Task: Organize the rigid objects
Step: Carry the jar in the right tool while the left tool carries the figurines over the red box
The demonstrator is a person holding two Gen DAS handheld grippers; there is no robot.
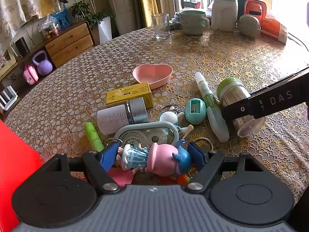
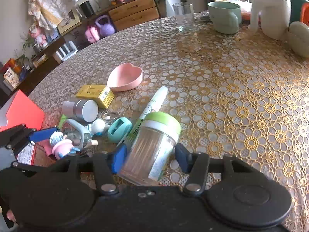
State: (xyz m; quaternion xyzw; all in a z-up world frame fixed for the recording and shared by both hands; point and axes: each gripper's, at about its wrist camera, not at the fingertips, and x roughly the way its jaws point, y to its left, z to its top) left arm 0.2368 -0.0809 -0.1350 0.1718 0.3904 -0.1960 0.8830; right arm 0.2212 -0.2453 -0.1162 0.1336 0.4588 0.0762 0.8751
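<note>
Lace-patterned gold cloth covers the round tabletop (image 1: 193, 54); wooden drawers (image 1: 69, 44) and potted plants stand behind it.

Near edge: a clutter of small rigid things. Pink heart-shaped dish (image 1: 152, 75) sits farthest in, with a yellow box (image 1: 129, 95) just in front, touching its rim. White-labelled jar with silver lid (image 1: 121, 117) lies on its side next to the box. Teal pencil sharpener (image 1: 195, 110), white-and-green pen (image 1: 207, 94), green stick (image 1: 93, 136), grey gear toy (image 1: 146, 134) close together.

Left claw (image 1: 152, 157): blue pads either side of a pink-and-blue figurine (image 1: 154, 159) lying on its side. Left pad at the feet, right pad at the head; whether they press cannot be told for certain, a sliver of space shows at each end.

Right claw (image 2: 150, 157): straddles a clear toothpick jar with green cap (image 2: 152, 145), lying tilted on the cloth, cap pointing away. Left pad touches the jar wall; right pad stands just off it. Jar not clamped.

Red folder (image 1: 17, 166) at the left edge.
</note>
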